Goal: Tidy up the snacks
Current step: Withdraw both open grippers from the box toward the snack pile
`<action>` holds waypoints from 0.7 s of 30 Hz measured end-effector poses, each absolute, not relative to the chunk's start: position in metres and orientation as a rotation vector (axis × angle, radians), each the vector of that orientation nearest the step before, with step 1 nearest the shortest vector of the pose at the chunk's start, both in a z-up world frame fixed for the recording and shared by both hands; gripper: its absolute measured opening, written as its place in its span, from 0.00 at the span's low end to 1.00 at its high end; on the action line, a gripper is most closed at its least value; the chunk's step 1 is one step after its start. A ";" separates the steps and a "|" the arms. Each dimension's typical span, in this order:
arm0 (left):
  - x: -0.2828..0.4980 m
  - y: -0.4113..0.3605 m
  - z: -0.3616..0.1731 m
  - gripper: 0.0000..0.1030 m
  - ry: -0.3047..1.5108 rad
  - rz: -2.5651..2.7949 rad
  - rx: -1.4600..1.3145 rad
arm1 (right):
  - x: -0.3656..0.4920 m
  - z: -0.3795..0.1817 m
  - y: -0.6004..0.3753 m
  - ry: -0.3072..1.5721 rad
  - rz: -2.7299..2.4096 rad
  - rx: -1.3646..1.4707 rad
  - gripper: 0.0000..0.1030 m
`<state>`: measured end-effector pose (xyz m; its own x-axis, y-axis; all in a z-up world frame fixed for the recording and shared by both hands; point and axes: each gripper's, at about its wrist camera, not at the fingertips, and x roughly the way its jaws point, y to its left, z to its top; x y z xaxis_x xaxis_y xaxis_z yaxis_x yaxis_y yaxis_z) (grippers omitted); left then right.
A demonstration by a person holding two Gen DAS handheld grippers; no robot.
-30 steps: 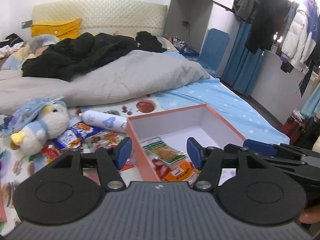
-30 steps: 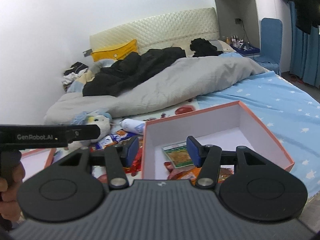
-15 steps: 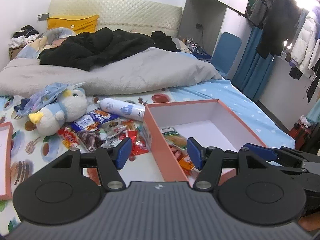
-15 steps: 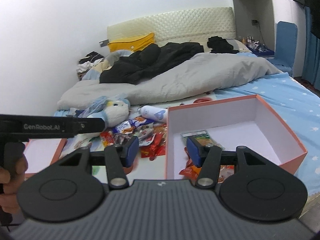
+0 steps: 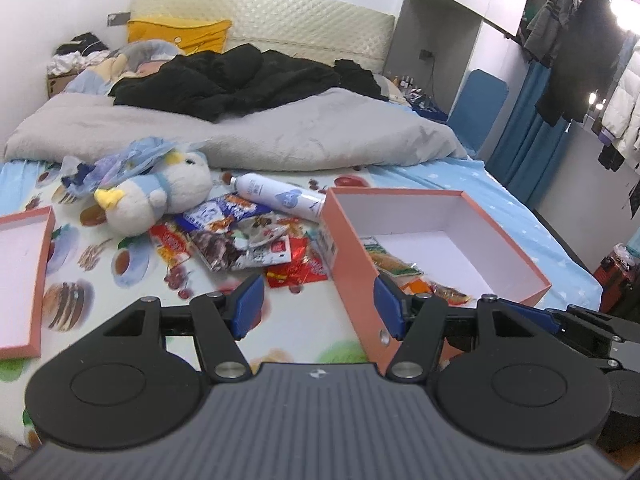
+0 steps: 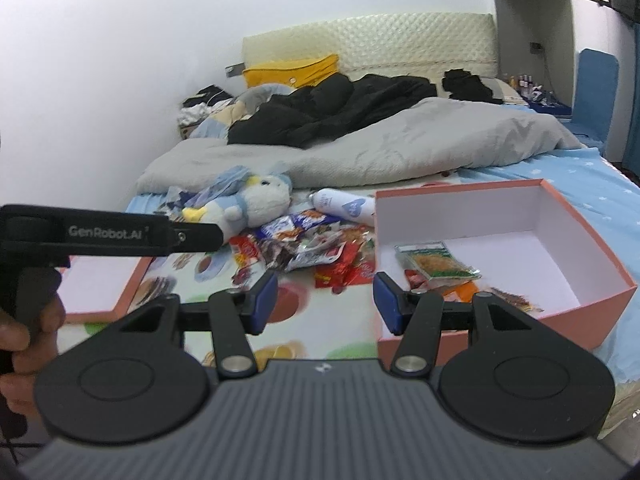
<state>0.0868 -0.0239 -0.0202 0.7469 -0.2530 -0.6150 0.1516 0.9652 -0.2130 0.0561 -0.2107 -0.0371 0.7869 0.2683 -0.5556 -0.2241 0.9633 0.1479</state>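
Note:
A pile of snack packets (image 5: 244,240) (image 6: 308,248) lies on the patterned bedsheet, left of an open salmon-pink box (image 5: 500,236) (image 6: 592,248). Inside the box lie a green-edged packet (image 6: 436,262) (image 5: 390,258) and some orange ones. My left gripper (image 5: 316,308) hovers open over the sheet just in front of the pile, nothing between its blue pads. My right gripper (image 6: 326,300) is open too, empty, near the box's left front corner. The left gripper's body shows at the left of the right wrist view, held by a hand (image 6: 20,328).
A plush bird (image 5: 160,196) (image 6: 248,204) and a white bottle (image 5: 280,196) (image 6: 344,204) lie behind the pile. The box lid (image 5: 24,276) (image 6: 104,292) rests at the left. A grey duvet (image 5: 280,136) and black clothes cover the far bed. Hanging coats (image 5: 580,52) stand right.
Both grippers have slid left and a little down along the bed, so the box now sits to the right and the snack pile and lid have come into view. Jaw widths are unchanged.

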 end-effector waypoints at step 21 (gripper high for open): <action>0.134 0.008 -0.061 0.64 0.793 -0.156 -0.201 | 0.088 -0.059 -0.194 0.671 0.279 0.030 0.54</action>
<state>0.1336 0.0082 -0.0612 0.6917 -0.2138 -0.6898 0.0635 0.9695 -0.2367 0.0879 -0.1943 -0.0588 0.7474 0.2648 -0.6093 -0.2455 0.9623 0.1171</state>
